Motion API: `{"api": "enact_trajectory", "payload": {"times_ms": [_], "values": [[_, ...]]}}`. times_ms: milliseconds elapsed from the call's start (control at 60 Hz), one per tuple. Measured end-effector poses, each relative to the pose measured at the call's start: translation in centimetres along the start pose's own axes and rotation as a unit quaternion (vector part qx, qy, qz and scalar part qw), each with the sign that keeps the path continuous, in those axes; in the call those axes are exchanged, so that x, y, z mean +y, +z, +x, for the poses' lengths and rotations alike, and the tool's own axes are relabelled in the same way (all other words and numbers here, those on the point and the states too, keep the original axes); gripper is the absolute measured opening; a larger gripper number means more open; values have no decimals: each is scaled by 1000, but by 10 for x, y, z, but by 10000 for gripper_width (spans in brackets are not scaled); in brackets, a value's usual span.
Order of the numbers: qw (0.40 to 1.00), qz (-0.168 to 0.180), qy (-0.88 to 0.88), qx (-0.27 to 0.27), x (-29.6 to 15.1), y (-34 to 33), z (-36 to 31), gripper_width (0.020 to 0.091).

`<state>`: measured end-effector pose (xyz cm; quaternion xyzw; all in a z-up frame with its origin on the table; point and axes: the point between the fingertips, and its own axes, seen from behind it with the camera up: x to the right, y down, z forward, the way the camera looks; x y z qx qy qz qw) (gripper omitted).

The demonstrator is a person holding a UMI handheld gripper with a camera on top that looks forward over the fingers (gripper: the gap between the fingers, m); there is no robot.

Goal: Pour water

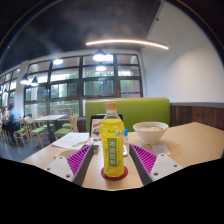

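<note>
A clear bottle of yellow drink [113,140] with a yellow cap and a green and yellow label stands upright on a round red coaster [113,175] on the wooden table [190,145]. It stands between the fingers of my gripper [113,152], with a gap at either side. The gripper is open, and its purple pads [80,158] flank the bottle without touching it. A white bowl [150,131] sits on the table beyond the right finger.
White paper [72,141] lies on the table beyond the left finger. A green booth seat [135,108] backs the table, with large windows behind it. Further tables and chairs [40,125] and a seated person [9,121] are off to the left.
</note>
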<state>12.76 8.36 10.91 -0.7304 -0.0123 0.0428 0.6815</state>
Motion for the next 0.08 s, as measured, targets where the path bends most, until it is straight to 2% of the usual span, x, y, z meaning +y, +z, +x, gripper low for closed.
{"api": "enact_trajectory", "payload": {"times_ms": [83], "values": [[1000,0,0,1,0,-6,0,814]]}}
